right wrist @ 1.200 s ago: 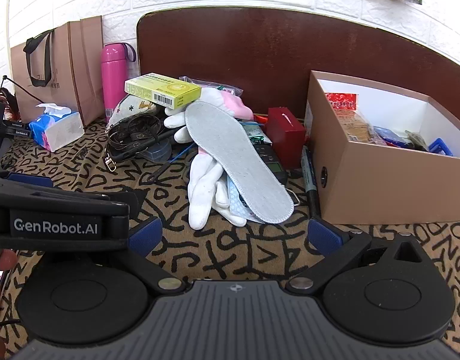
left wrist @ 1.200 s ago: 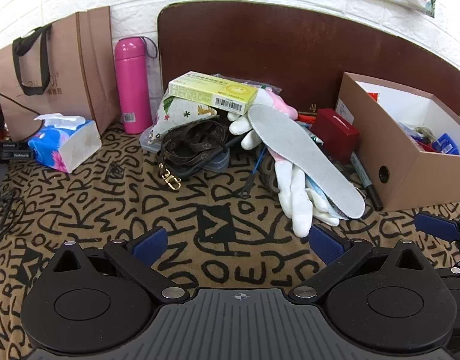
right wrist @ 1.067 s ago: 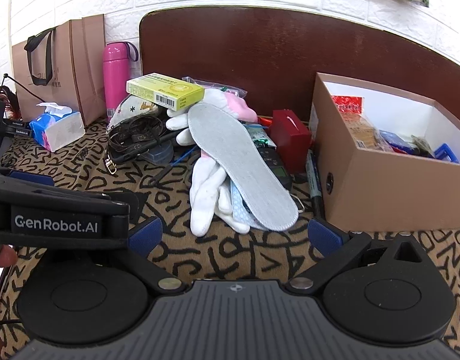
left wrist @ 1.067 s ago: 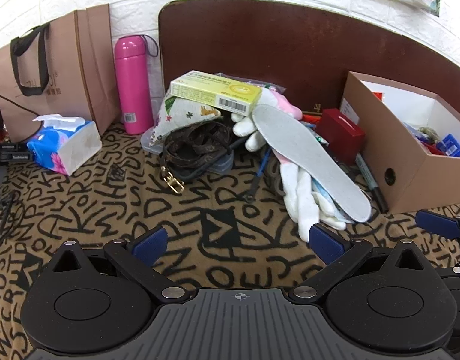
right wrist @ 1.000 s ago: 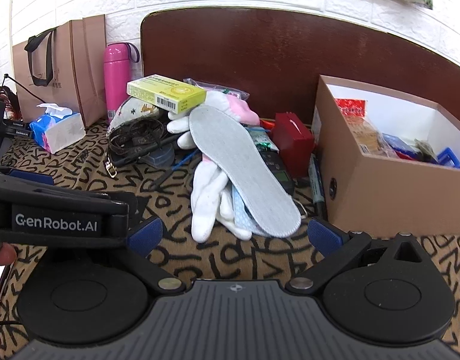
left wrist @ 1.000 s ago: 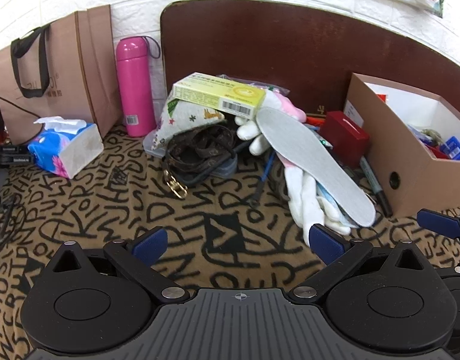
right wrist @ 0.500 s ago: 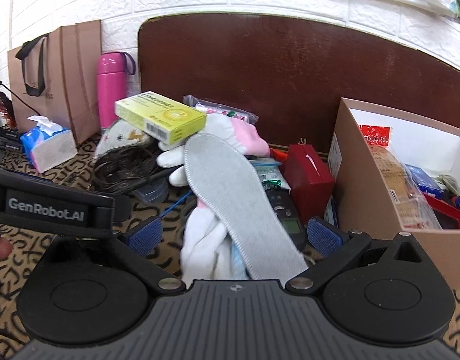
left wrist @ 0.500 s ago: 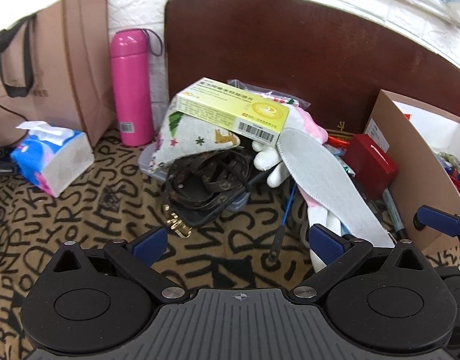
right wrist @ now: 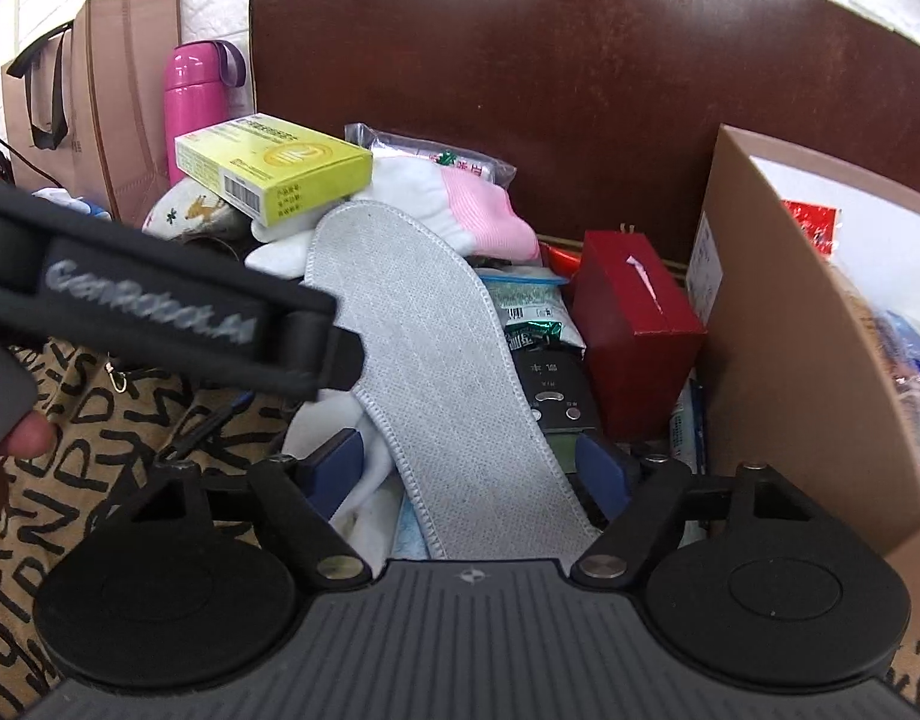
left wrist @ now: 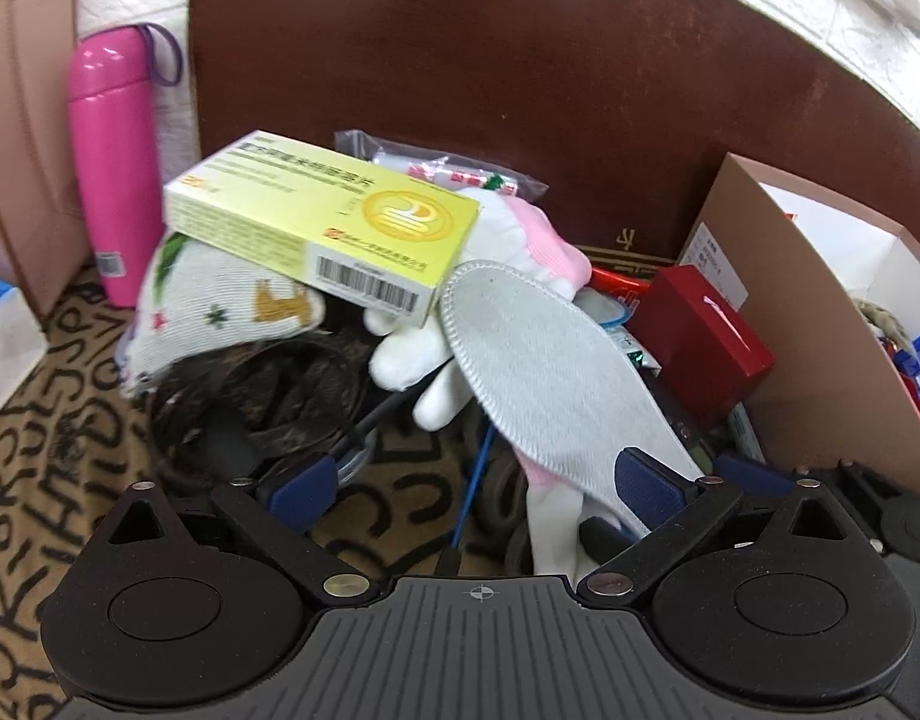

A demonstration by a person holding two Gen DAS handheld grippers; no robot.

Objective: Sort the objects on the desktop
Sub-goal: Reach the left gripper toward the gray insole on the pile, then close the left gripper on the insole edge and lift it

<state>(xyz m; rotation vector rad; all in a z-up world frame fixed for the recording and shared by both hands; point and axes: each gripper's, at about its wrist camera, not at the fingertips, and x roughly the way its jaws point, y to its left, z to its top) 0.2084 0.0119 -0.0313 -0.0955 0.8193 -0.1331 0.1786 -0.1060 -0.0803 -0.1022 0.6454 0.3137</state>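
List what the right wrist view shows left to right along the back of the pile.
Brown paper bag with black handles → pink insulated bottle → yellow cardboard medicine box → white glove with pink cuff → dark red box → open brown cardboard box.

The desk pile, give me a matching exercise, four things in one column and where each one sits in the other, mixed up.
Things:
1. yellow box
2. grey insole
3. pink bottle
4. red box

Places:
A. upright at the back, beside the brown paper bag
B. right next to the cardboard box
C. on top of the pile, at its left end
D. lying slantwise over the white gloves

Pairs: 1-C, 2-D, 3-A, 4-B
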